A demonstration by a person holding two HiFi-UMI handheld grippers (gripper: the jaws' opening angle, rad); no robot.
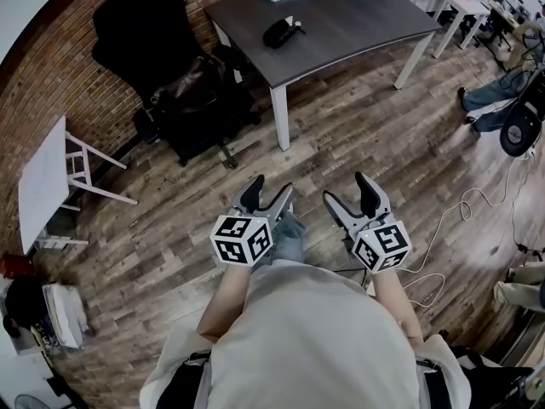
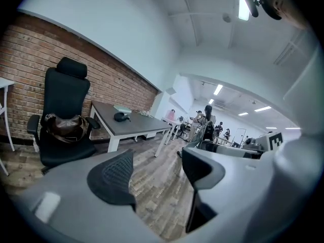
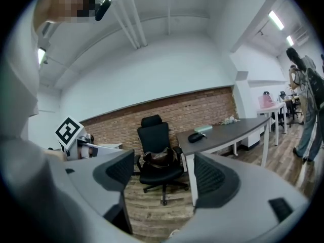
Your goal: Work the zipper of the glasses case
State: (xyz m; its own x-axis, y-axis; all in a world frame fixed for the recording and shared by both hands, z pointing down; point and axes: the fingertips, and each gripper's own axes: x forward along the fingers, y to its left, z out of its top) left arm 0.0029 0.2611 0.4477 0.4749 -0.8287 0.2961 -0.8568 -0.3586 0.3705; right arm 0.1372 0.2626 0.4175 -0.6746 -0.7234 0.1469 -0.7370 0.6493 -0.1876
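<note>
Head view: the left gripper (image 1: 270, 186) and right gripper (image 1: 345, 187) are held low and side by side, both with jaws apart and nothing in them. The case (image 1: 281, 32) lies on the desk (image 1: 358, 24), well ahead of both.

Left gripper view: its jaws stand moderately apart over bare floor. The case (image 2: 121, 117) is far ahead, left of the gap.

Right gripper view: its jaws are wide and empty. The case (image 3: 196, 136) is far ahead, in line with the right-hand jaw.

The step in hand looks like the approach. Get close to the desk first. Then one gripper should pin the case body while the other pinches the zipper pull. The pull is too small to find from here, so locate it before closing.
</note>
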